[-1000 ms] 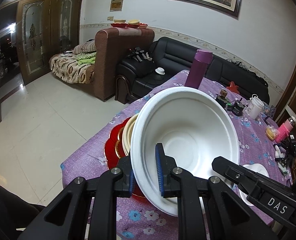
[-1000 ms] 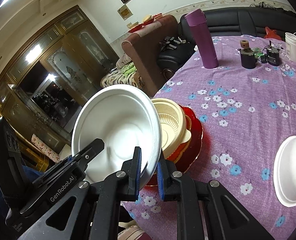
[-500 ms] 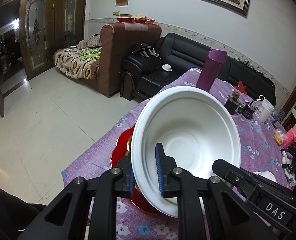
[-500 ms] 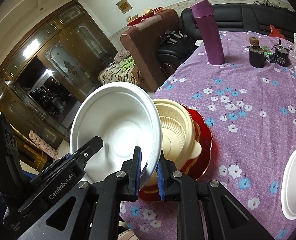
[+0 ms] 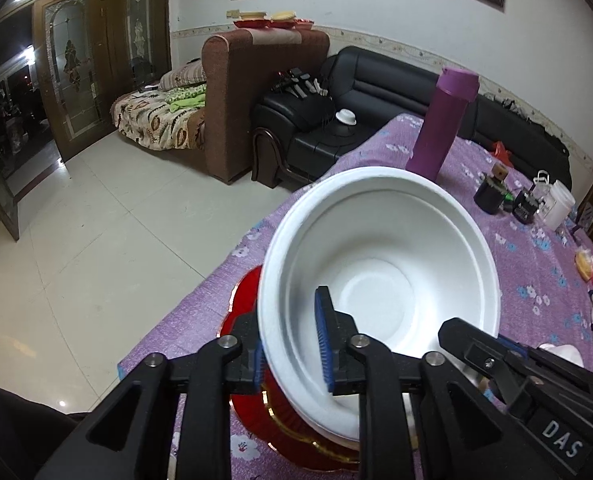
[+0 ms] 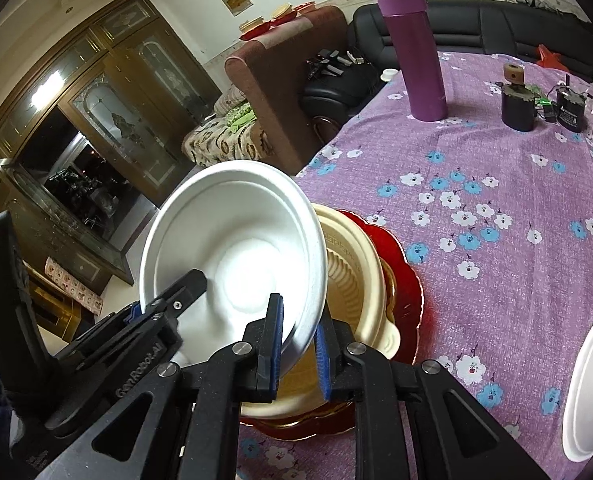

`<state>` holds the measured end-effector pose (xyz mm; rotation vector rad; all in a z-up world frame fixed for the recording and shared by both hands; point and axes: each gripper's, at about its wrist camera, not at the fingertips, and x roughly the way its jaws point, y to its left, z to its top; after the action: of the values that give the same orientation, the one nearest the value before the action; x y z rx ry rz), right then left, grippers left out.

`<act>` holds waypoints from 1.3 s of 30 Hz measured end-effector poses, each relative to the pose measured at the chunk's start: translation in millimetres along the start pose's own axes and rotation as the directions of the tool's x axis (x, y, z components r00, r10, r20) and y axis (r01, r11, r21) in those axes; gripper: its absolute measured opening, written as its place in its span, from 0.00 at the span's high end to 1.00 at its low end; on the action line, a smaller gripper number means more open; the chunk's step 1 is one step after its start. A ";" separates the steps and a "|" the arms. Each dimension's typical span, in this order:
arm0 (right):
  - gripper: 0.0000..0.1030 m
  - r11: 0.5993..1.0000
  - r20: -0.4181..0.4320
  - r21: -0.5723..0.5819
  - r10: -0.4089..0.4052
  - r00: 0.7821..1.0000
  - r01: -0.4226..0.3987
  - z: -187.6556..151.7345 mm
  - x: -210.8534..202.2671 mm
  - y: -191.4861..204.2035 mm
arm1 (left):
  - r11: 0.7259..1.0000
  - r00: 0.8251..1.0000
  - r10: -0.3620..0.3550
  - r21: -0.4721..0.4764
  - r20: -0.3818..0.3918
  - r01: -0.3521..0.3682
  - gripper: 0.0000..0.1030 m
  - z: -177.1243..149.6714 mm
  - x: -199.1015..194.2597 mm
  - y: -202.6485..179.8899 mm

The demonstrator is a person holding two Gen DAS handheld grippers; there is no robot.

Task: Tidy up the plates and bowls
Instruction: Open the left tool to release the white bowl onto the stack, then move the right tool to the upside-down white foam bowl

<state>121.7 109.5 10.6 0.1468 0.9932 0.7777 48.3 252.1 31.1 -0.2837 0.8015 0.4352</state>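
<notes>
The big white foam-like bowl [image 5: 380,276] looks feather-light and a bit soft at the rim, the sort of thing that dents if squeezed hard and could slip from a loose pinch. I'd judge the rim is the only sensible place to take it, and that is where both tools have it. The left gripper [image 5: 292,344] is nearly closed, one blue pad inside the wall and the other outside. The right gripper [image 6: 298,344] pinches the rim further round in the same way, its opening just as narrow.

The bowl is held up in the air, tilted steeply so its mouth faces back toward the two cameras and its base points away and down toward the stack. Being round, it has no long axis; its centre line leans well off vertical.

Just behind and beneath it sits a cream ribbed plastic bowl [image 6: 356,280] nested on a red scalloped plate with a gold edge [image 6: 410,292], near the edge of the purple flowered worktop [image 6: 496,208]. Whether the white bowl touches the cream one I cannot tell. Another white foam bowl [image 6: 588,388] lies well apart to the right, and a tall purple flask [image 6: 416,52] stands further back.
</notes>
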 end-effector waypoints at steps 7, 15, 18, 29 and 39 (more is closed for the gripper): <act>0.81 1.000 -0.014 0.013 0.015 1.000 -0.015 -0.6 6.2 -4.2 | 1.000 1.000 -0.003 0.001 0.015 0.003 0.60 -1.0 -2.6 -5.7; 0.58 1.000 0.063 -0.027 0.001 0.998 0.001 -0.9 -3.6 -2.2 | 0.998 0.998 0.001 -0.055 0.062 0.002 0.45 2.4 -14.7 9.4; 0.43 1.000 0.085 -0.026 -0.007 0.996 0.009 -1.6 -7.9 -3.0 | 0.997 0.997 0.009 -0.074 0.076 -0.003 0.40 1.5 -20.2 14.6; 0.24 1.000 0.184 -0.001 -0.024 0.983 0.025 -9.8 -47.1 -7.6 | 0.998 0.995 -0.026 -0.050 0.096 0.031 0.32 -14.9 -50.1 3.0; 0.16 0.990 0.257 0.100 -0.121 0.959 0.098 -38.3 -102.8 -64.3 | 0.987 0.986 -0.130 0.106 0.100 0.120 0.27 -40.8 -73.7 -64.4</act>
<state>93.2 -12.6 32.0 0.2610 0.7760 0.5957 8.2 159.7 63.9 -0.2143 0.6942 0.2886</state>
